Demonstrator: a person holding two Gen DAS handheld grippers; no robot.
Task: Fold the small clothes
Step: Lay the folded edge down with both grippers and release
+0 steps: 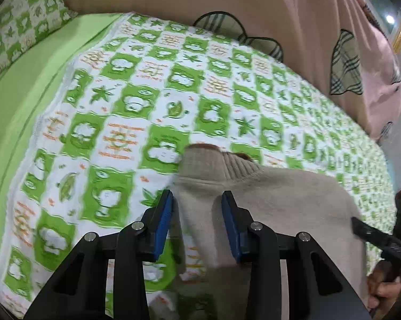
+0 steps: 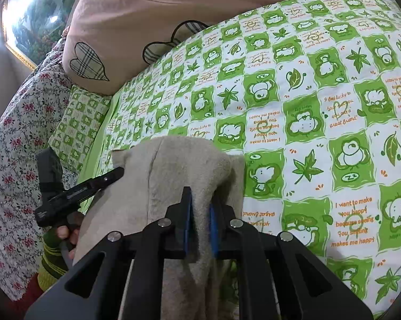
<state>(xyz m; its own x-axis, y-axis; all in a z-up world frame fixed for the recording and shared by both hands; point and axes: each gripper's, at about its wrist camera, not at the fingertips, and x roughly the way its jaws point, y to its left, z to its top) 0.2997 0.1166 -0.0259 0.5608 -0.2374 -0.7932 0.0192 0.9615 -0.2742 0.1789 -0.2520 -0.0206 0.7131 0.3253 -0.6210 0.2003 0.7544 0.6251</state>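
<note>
With the right gripper (image 2: 200,214) clamped on the beige sweater (image 1: 267,200) and the left gripper (image 1: 197,213) straddling it, jaws apart, the grasp-to-fold step requires the left to close.

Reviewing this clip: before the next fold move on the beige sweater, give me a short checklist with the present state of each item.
1. Right gripper clamped on the beige sweater: ok, fabric is pinched between its pads.
2. Left gripper gripping the sweater: not ok, fabric lies between its fingers but a gap shows on both sides.
3. Ribbed collar visible and unfolded: ok, it lies ahead of the left gripper.
4. Bedsheet free of other clothes near the sweater: ok in both views.
5. Pink quilt apart from the sweater: ok, it sits further back.
6. Sweater lying flat: cannot tell, the right side hangs bunched from the gripper.
</note>
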